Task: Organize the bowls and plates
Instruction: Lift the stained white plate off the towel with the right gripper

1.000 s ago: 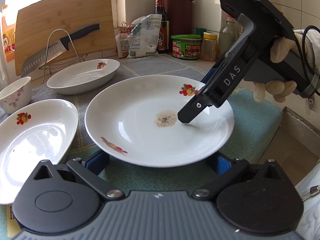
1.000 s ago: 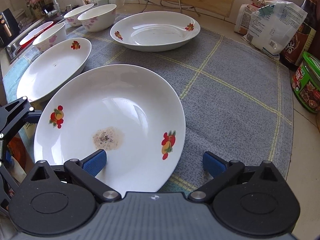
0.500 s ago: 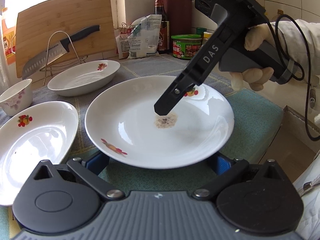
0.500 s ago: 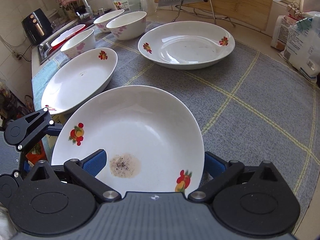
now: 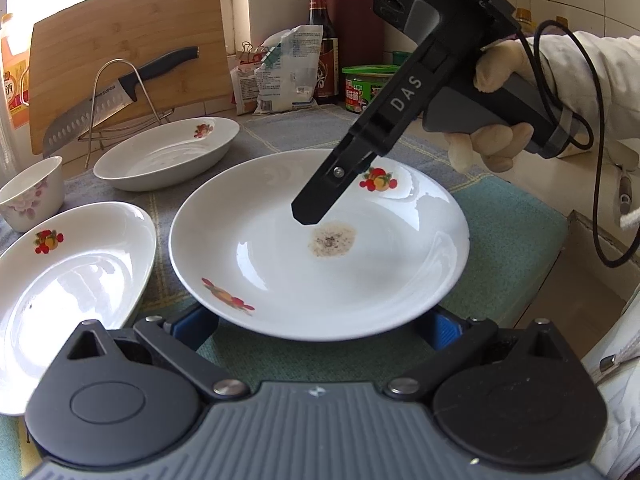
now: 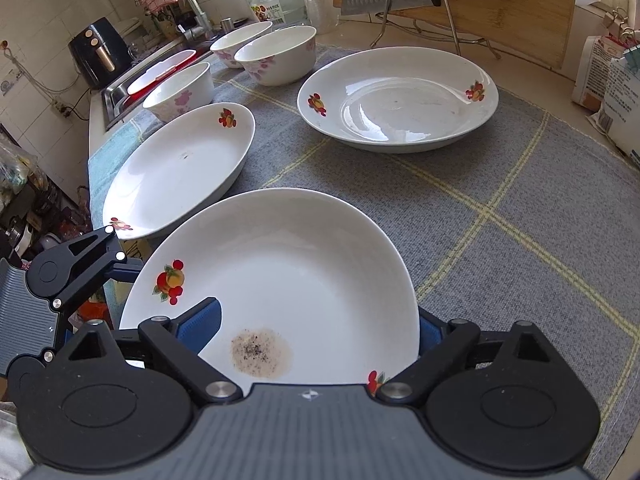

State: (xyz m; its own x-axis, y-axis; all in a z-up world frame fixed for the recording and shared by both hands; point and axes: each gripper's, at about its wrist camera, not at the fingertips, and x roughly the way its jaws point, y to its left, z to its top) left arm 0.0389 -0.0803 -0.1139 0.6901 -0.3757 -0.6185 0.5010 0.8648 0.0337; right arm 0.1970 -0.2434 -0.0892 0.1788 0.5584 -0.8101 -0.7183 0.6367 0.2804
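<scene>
White porcelain with small fruit decals covered the grey mat [image 6: 500, 200] on the bench. The soiled plate [image 5: 320, 248], a brown speckled stain [image 6: 260, 354] in its well, sat at the mat's near edge. The left gripper [image 5: 320, 326] had its blue pads spread wide, one on each side of that plate's near rim. The right gripper [image 6: 316, 330] hung over the same plate, fingers apart, its left pad [image 6: 200, 322] above the well and the other past the rim. A second plate [image 6: 180, 168] lay just beside it toward the sink end, a third plate [image 6: 400, 100] farther back by the knife stand [image 6: 448, 20]. Three flowered bowls [image 6: 276, 60] stood together near the sink-side corner
</scene>
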